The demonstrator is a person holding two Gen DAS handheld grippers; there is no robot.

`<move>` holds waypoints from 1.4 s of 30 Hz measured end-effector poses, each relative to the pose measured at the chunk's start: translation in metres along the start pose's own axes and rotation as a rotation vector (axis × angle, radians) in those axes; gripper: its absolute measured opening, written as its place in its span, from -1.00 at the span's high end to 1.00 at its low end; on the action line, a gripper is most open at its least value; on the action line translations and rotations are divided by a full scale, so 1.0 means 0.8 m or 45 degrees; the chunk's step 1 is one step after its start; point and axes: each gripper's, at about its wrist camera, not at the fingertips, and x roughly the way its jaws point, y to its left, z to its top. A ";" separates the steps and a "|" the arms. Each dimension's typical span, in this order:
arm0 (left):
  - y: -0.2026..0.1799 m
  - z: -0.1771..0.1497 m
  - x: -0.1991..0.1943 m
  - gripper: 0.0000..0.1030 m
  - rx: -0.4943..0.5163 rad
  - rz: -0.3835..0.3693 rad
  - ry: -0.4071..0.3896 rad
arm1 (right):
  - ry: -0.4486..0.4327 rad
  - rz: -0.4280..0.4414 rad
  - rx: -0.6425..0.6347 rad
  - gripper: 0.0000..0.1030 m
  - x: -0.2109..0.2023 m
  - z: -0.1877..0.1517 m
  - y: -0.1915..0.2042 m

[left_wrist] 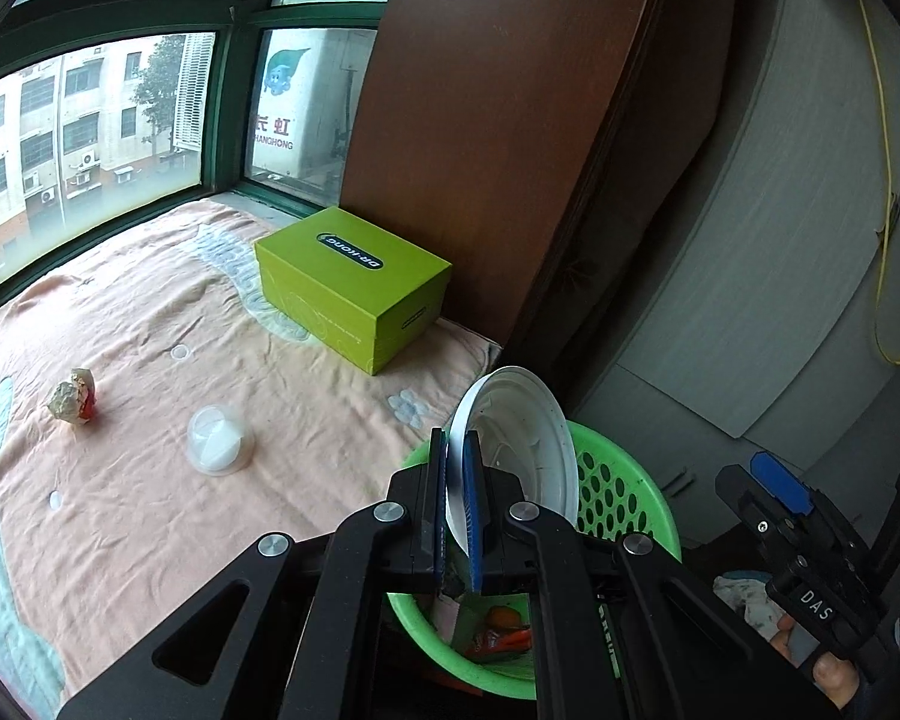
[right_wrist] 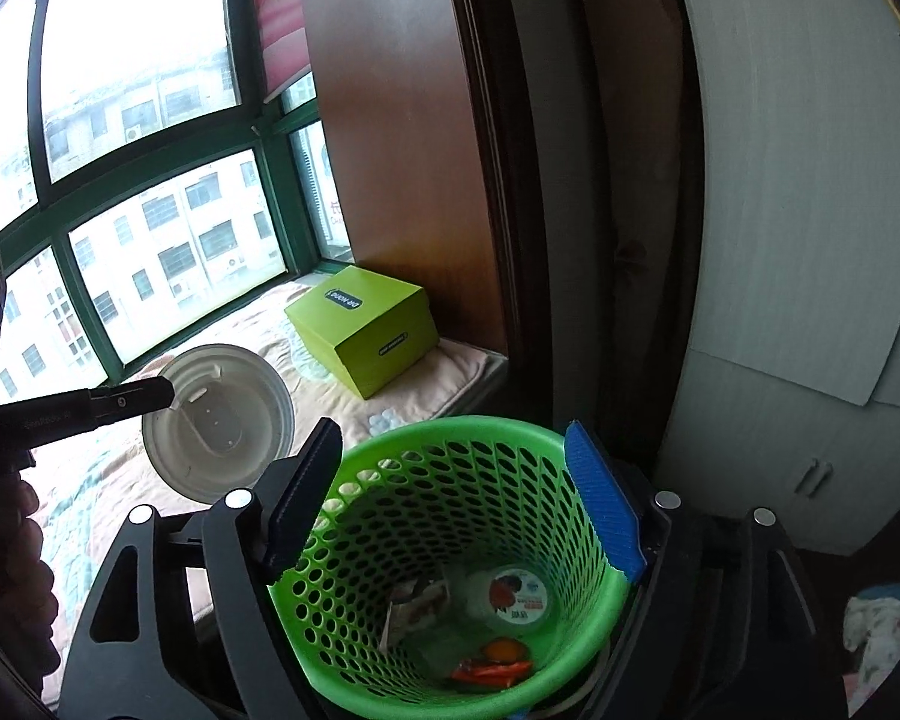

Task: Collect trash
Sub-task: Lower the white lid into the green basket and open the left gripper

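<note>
The left gripper point(left_wrist: 457, 450) was clamped on the rim of a white plastic lid point(left_wrist: 519, 450), with both blue-padded fingers pressed against the lid edge. The lid stood nearly on edge, its hollow side turned toward the basket. In the right wrist view the same lid point(right_wrist: 219, 423) hung to the left of the basket point(right_wrist: 450, 546), above the bedding and outside the basket rim.

The right gripper point(right_wrist: 456, 498) stood with its jaws wide apart, one finger on each side of the basket's upper rim. Whether the pads touched the rim could not be told. Nothing was held between them.

The basket was green, perforated plastic, and stood just beside the blanket point(left_wrist: 150, 420) edge. Its bottom held several pieces of trash point(right_wrist: 486, 624): a round printed lid, a small packet, and orange and red scraps.

Two items lay on the blanket, well apart from the basket. A clear plastic cup point(left_wrist: 219, 438) lay nearest to the basket. A crumpled gold wrapper point(left_wrist: 73, 396) lay beyond the cup, farther from the basket.

A green box point(left_wrist: 354, 288) stood on the blanket beyond the basket, near the window point(left_wrist: 90, 138) and against a brown wooden panel point(left_wrist: 498, 120)
</note>
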 end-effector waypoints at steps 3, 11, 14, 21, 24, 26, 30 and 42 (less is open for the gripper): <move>-0.013 -0.002 0.006 0.89 0.022 -0.016 0.014 | -0.011 -0.013 0.002 -0.52 -0.006 -0.001 -0.006; -0.037 -0.008 0.020 0.89 0.061 -0.042 0.054 | -0.027 -0.032 0.017 -0.53 -0.015 -0.004 -0.016; -0.045 -0.008 0.025 0.89 0.075 -0.053 0.064 | -0.032 -0.037 0.025 -0.54 -0.018 -0.004 -0.019; -0.061 -0.011 0.033 0.77 0.091 -0.082 0.083 | -0.034 -0.045 0.043 -0.54 -0.022 -0.007 -0.027; -0.061 -0.013 0.036 0.61 0.088 -0.085 0.087 | -0.032 -0.044 0.049 -0.54 -0.022 -0.007 -0.029; -0.059 -0.014 0.035 0.47 0.079 -0.088 0.089 | -0.030 -0.039 0.051 -0.54 -0.022 -0.007 -0.029; -0.053 -0.015 0.032 0.32 0.067 -0.061 0.080 | -0.026 -0.030 0.044 -0.54 -0.022 -0.007 -0.026; -0.021 -0.013 0.013 -0.01 0.020 0.034 0.046 | -0.006 0.012 0.011 -0.61 -0.012 -0.006 -0.005</move>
